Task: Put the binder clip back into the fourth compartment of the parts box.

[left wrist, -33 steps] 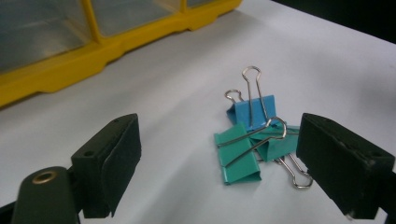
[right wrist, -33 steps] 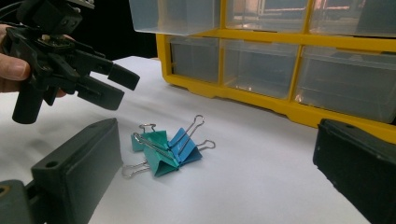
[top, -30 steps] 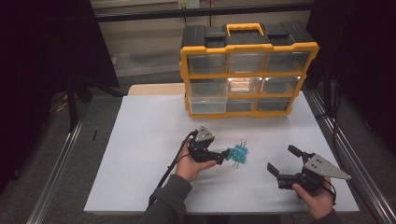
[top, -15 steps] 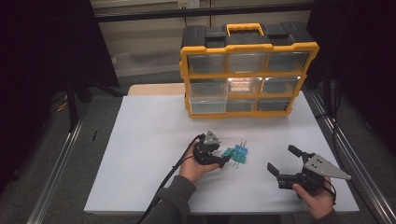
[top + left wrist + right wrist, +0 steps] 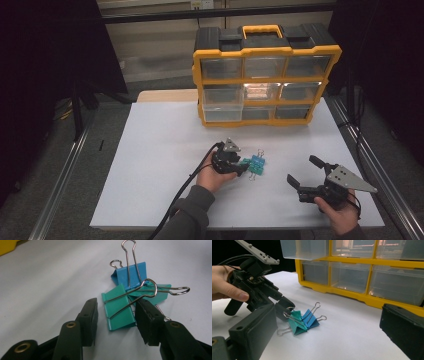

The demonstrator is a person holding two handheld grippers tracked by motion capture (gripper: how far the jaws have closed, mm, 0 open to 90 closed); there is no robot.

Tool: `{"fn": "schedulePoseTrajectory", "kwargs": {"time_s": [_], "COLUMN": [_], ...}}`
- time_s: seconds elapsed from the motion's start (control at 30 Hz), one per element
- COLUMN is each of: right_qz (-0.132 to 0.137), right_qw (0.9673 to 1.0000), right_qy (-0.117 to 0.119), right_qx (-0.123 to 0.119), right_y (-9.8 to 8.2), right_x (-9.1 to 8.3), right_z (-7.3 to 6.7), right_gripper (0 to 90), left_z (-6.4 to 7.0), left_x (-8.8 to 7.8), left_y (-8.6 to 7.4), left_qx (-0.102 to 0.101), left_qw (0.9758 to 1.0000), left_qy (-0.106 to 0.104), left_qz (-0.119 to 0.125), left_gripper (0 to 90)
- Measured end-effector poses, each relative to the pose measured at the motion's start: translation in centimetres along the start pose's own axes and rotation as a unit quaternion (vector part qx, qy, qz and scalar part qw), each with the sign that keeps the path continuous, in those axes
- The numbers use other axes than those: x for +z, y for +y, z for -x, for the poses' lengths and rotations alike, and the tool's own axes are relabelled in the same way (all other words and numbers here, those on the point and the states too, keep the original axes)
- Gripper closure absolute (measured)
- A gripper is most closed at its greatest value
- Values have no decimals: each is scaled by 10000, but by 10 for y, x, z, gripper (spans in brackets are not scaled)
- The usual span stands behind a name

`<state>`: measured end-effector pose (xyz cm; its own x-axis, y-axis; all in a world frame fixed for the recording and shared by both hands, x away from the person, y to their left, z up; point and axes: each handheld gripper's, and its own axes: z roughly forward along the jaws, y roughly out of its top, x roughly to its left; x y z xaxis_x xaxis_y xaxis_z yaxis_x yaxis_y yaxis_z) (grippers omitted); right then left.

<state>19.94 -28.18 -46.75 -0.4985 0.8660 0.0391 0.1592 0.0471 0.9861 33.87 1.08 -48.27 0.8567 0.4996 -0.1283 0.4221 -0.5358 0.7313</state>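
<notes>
The left gripper (image 5: 243, 169) sat low on the white table (image 5: 150, 150), near the middle. Its jaws had just been closing around a green binder clip (image 5: 117, 306). In the left gripper view the clip lay between the two black jaws, but the pads (image 5: 91, 317) did not press on it yet. There was a gap on the left side. The right jaw sat very close to the clip's wire handles.

The green clip was small and shiny, with a folded metal body and two thin silver wire loops. It lay flat, touching a blue binder clip (image 5: 131, 275) just behind it. Their wire handles crossed over each other.

I think this could go wrong. The crossed wires could hook together, so the blue clip might get dragged along when the green one goes up. The jaws might also catch only a wire loop, and then the clip could swing or slip out. If one jaw touched first, it could push the clip sideways across the smooth table.

Farther right, the right gripper (image 5: 302, 175) rested near the table's front edge, well apart from the clips. Its jaws stood wide open with nothing in them. Behind everything stood a yellow drawer box (image 5: 265, 75) with clear drawers.
</notes>
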Motion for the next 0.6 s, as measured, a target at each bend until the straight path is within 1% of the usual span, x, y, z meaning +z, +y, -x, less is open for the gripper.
{"fn": "schedulePoseTrajectory", "kwargs": {"time_s": [0.03,0.07,0.1,0.13,0.2,0.23,0.27,0.33,0.37,0.4,0.47,0.53,0.57,0.6], "right_qz": [-2,-2,3,4,-2,13,6,-12,-17,-11,2,-17,-6,-1], "right_qw": [10000,10000,10000,10000,10000,10000,10000,10000,10000,10000,10000,10000,10000,10000], "right_qy": [-3,-3,-21,-18,25,7,-5,29,24,-6,12,33,11,9], "right_qx": [9,9,19,17,-18,-13,-17,-35,-30,-15,-33,-32,-15,-12], "right_y": [0,0,0,0,0,0,0,0,0,0,0,0,0,0], "right_x": [0,0,0,0,0,0,0,0,1,1,1,0,0,0], "right_z": [0,0,0,0,0,0,0,0,0,0,0,0,0,0], "right_gripper": [4,4,4,4,4,4,4,4,4,4,4,4,4,4], "left_z": [0,0,-1,-2,-7,-8,-9,-11,-11,-11,-11,-12,-12,-14], "left_x": [0,0,-1,-2,-2,-4,-4,-4,-2,-3,-2,-1,-1,0], "left_y": [0,0,1,1,-1,-1,-1,-2,-2,-2,-1,-1,-1,-1], "left_qx": [-12,-12,-5,1,-25,2,48,65,64,80,46,-34,-5,-28], "left_qw": [10000,10000,10000,10000,10000,10000,9999,9999,10000,10000,10000,10000,10000,10000], "left_qy": [-47,-47,17,79,18,47,113,71,32,33,61,9,28,-45], "left_qz": [2,2,13,-18,36,-47,-77,-69,1,-28,-27,19,-23,55], "left_gripper": [559,574,574,593,604,600,603,604,605,604,611,612,613,613]}}
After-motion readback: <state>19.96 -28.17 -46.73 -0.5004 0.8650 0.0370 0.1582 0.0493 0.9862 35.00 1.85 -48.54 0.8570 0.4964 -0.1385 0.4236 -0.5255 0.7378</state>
